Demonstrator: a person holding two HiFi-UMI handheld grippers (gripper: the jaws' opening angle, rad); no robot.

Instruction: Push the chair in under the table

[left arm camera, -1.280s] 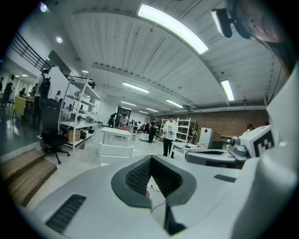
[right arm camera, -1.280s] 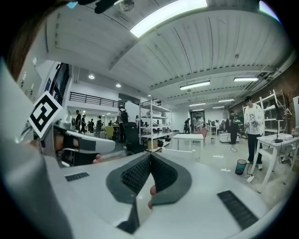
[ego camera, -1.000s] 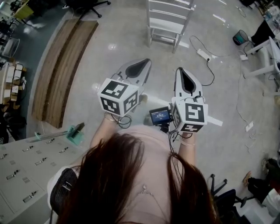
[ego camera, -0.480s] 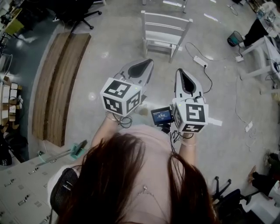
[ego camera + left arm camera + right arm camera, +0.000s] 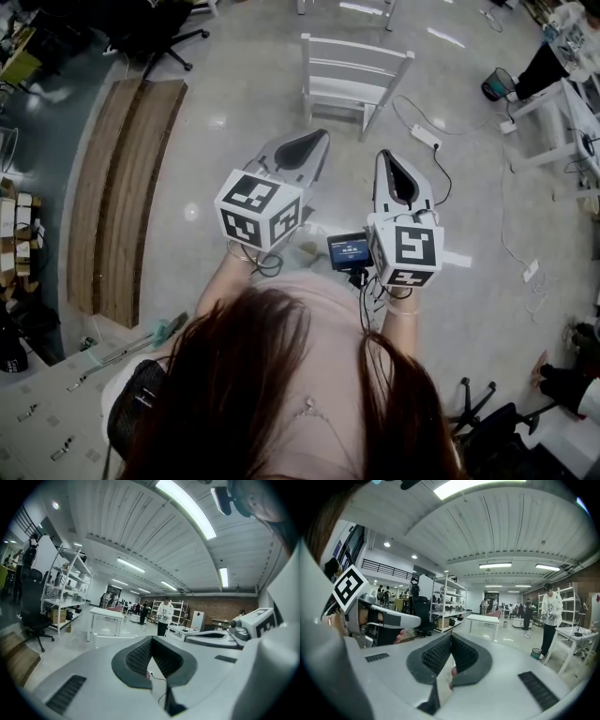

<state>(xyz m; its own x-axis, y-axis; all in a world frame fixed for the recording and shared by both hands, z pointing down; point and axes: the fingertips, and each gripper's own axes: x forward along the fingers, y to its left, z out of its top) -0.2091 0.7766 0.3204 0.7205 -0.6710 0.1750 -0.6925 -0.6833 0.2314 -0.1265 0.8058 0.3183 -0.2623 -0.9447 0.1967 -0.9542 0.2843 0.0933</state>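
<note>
1. L gripper (image 5: 302, 147): jaws clenched tight together, nothing betw. them.
2. R gripper (image 5: 392, 172): same, pressed closed and empty.
3. White chair (image 5: 356, 77) stands on the floor straight ahead of both tips. It is clear of them, no contact.
4. Grippers are side by side, near each other, both pointing twd. the chair.
5. White table (image 5: 107, 615) shows farther off in the left gripper view.

My grey-white left gripper (image 5: 314, 141) and right gripper (image 5: 386, 157), each bearing a black-and-white marker cube (image 5: 260, 210); black cables (image 5: 269, 263) behind them; pale pink top (image 5: 323, 298).
</note>
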